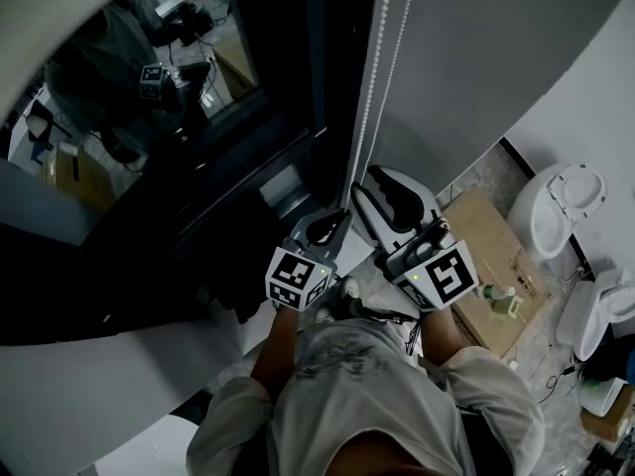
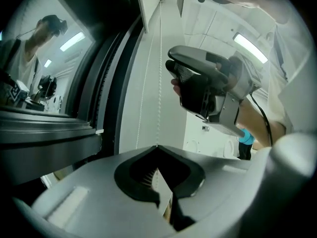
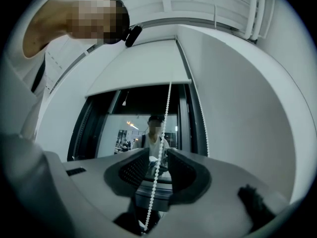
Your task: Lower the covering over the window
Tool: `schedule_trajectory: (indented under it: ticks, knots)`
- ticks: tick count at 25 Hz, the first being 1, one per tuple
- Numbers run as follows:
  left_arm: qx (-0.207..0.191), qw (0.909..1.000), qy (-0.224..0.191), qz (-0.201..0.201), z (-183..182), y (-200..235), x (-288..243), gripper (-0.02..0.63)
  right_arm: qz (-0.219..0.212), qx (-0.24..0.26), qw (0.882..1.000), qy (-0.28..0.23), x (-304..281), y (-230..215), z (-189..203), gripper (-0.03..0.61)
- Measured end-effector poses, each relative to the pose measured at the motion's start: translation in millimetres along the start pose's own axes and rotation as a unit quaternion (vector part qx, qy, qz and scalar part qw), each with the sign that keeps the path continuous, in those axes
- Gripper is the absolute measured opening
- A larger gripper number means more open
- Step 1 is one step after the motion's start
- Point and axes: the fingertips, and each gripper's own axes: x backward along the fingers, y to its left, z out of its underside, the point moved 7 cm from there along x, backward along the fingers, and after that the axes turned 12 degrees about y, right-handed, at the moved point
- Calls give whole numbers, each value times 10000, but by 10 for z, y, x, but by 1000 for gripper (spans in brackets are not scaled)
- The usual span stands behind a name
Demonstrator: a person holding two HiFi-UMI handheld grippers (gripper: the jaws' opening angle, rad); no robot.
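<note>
A white bead chain [image 1: 372,77] hangs beside the dark window [image 1: 198,117]. In the right gripper view the pale roller blind [image 3: 143,71] covers only the top of the window [image 3: 138,128]. My left gripper [image 1: 337,221] is shut on the bead chain [image 2: 159,83], which runs straight into its closed tips [image 2: 157,147]. Just to its right, my right gripper [image 1: 382,201] stands open. One strand of the chain [image 3: 166,118] passes loose between its pads [image 3: 157,155], touching neither. A second strand [image 3: 200,118] hangs along the window frame.
A grey wall [image 1: 476,67] flanks the window on the right. On the floor below lie a flattened cardboard box [image 1: 486,246], a green bottle [image 1: 503,300] and white ceramic fixtures [image 1: 556,206]. The glass reflects a person and desks.
</note>
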Motion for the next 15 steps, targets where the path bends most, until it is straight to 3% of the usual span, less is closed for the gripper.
schedule_trajectory:
  ticks: [8, 10, 15]
  knots:
    - [17, 9998, 164, 129, 125, -110, -48, 8, -1, 91, 9999, 84, -52, 32, 3, 116]
    - [20, 9998, 158, 156, 127, -134, -44, 9, 101, 29, 9999, 29, -45, 26, -17, 35]
    - [-35, 9998, 92, 160, 132, -155, -25, 12, 139, 116, 9998, -30, -38, 18, 27, 28]
